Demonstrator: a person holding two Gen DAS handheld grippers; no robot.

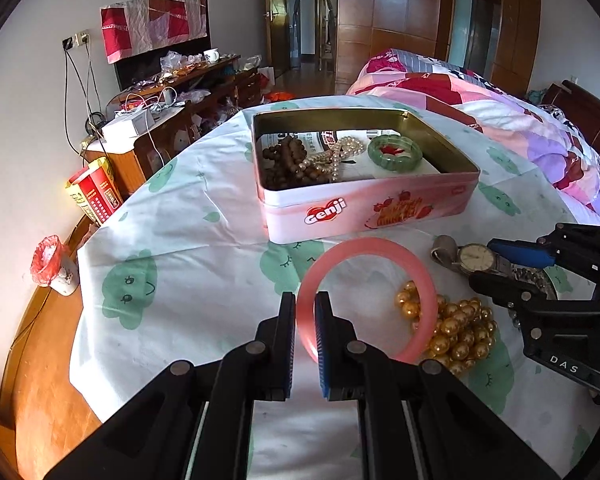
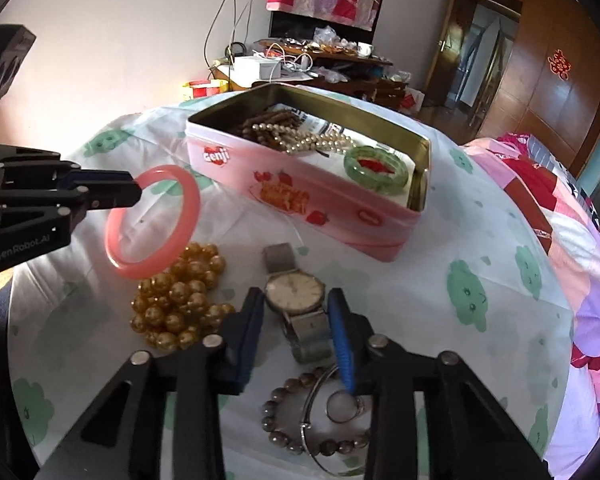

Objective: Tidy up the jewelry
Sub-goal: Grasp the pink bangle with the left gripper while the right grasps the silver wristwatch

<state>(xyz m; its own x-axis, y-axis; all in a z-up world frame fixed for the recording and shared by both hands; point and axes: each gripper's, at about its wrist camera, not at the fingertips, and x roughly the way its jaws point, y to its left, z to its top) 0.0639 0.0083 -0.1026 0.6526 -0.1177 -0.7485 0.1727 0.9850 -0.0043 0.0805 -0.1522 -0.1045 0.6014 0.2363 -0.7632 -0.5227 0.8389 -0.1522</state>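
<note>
My left gripper (image 1: 305,300) is shut on the near rim of a pink bangle (image 1: 380,244), which it holds tilted above the cloth. In the right wrist view the same left gripper (image 2: 134,189) grips the bangle (image 2: 152,268) from the left. My right gripper (image 2: 295,300) points down over a silver watch (image 2: 295,290) lying on the cloth, its pads against the sides of the watch case. Seen from the left wrist, the right gripper (image 1: 482,264) pinches the watch (image 1: 475,257). The open pink tin (image 1: 340,216) stands behind, holding brown beads, pearls and a green bangle (image 1: 394,152).
A heap of gold beads (image 2: 180,308) lies left of the watch, under the bangle. A dark bead bracelet (image 2: 276,436), a thin silver bangle (image 2: 312,400) and a ring (image 2: 342,408) lie under my right gripper. The round table's edge drops off at left; a bed is at right.
</note>
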